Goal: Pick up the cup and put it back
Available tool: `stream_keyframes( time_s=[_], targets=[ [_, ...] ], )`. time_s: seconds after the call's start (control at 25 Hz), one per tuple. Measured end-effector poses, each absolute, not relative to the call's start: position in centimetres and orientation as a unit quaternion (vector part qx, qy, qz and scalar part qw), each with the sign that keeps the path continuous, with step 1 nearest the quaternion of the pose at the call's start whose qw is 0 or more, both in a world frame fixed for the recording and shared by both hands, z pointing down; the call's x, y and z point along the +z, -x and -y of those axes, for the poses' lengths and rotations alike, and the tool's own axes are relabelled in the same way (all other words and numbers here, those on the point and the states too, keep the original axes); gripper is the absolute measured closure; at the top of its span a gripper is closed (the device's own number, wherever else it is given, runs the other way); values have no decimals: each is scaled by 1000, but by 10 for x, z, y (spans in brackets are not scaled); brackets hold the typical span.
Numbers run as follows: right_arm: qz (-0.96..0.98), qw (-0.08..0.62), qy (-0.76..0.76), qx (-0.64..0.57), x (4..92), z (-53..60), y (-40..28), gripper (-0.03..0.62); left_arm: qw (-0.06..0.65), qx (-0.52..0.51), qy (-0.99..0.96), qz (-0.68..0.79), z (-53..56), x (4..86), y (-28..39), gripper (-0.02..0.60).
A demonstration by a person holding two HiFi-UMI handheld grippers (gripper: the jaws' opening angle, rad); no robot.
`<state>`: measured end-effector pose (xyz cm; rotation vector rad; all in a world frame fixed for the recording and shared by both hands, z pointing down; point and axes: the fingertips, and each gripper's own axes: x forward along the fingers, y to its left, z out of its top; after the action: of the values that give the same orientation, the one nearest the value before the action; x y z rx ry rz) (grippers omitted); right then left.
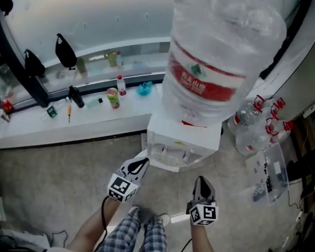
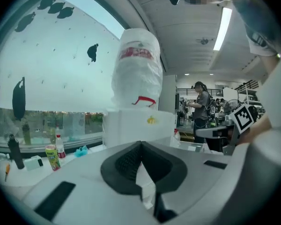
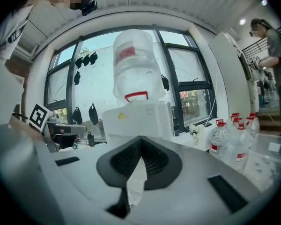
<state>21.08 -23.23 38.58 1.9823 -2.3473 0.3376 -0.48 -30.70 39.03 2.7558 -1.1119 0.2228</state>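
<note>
Both my grippers hung side by side in front of the white water dispenser [image 1: 170, 135], which carried a big upturned water bottle [image 1: 220, 51] on top. My left gripper [image 1: 140, 163] had its jaws pressed together with nothing between them. My right gripper [image 1: 202, 181] was the same, tips meeting, empty. The cup? I couldn't pick it out in any view. A green can [image 1: 113, 97] stood on the windowsill [image 1: 52, 127] beyond.
</note>
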Motion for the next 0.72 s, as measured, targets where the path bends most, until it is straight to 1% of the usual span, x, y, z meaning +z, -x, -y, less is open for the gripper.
stream_keyframes(
  time_s=[0.12, 0.36, 0.56, 0.72],
  targets=[
    [756, 25, -646, 105, 320, 220, -210, 576, 82, 71, -920, 376, 301, 326, 14, 557],
    [754, 15, -651, 85, 229, 208, -215, 576, 68, 63, -919, 384, 292, 240, 17, 557],
    [761, 6, -646, 63, 174, 191, -219, 576, 49, 52, -913, 401, 274, 192, 23, 557],
    [764, -3, -644, 43, 143, 181, -226, 576, 26, 53, -912, 407, 257, 169, 22, 557]
  ],
)
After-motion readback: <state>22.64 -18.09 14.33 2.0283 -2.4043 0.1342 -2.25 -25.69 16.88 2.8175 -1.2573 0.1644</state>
